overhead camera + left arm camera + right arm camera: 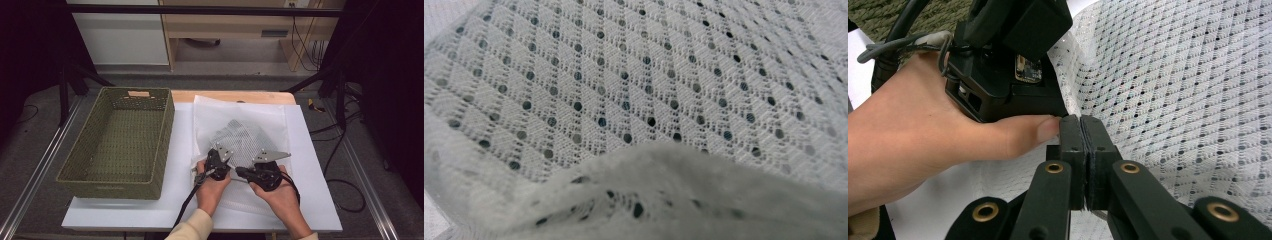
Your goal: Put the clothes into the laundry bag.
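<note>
Lying on the white table just right of the green woven basket, the white mesh cloth spreads flat, its near part raised between the two tools. The right gripper has its jaws pressed together (the cloth's edge seems pinched between them, though the seam is hard to read). The left gripper, nearer the basket, has its jaws closed, apparently on the cloth, whose weave crowds its own camera.
</note>
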`<state>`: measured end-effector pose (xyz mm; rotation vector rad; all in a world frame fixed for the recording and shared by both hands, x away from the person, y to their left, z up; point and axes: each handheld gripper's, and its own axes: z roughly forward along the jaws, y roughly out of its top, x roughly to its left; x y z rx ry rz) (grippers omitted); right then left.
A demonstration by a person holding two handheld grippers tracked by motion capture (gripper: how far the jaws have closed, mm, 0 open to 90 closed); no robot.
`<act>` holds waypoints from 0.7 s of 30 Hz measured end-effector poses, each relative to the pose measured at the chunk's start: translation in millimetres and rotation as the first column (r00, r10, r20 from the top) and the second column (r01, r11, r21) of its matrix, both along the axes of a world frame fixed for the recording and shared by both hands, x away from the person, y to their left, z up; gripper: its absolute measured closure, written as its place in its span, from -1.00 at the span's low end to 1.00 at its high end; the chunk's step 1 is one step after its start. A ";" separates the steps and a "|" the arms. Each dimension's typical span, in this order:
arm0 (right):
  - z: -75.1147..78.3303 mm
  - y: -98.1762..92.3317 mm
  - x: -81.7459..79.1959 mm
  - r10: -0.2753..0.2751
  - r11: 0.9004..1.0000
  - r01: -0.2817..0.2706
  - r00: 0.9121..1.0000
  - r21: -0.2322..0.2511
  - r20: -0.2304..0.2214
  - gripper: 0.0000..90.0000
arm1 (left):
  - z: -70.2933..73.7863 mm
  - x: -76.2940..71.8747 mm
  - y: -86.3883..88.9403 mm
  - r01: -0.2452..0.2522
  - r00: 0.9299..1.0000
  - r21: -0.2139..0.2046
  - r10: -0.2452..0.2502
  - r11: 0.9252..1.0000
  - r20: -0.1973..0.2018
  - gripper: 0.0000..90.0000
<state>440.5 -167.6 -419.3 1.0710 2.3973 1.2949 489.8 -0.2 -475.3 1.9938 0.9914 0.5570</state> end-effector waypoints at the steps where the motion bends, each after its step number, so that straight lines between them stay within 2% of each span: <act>1: -0.1 -0.1 0.3 0.000 1.000 0.000 1.000 0.003 0.001 0.99 | 0.0 0.2 -0.2 -0.001 1.000 -0.001 0.001 1.000 -0.001 1.00; 21: 0.4 -0.8 1.7 -0.011 1.000 0.011 1.000 0.008 0.006 0.99 | 0.7 5.1 -2.9 0.001 1.000 0.019 -0.001 1.000 0.006 1.00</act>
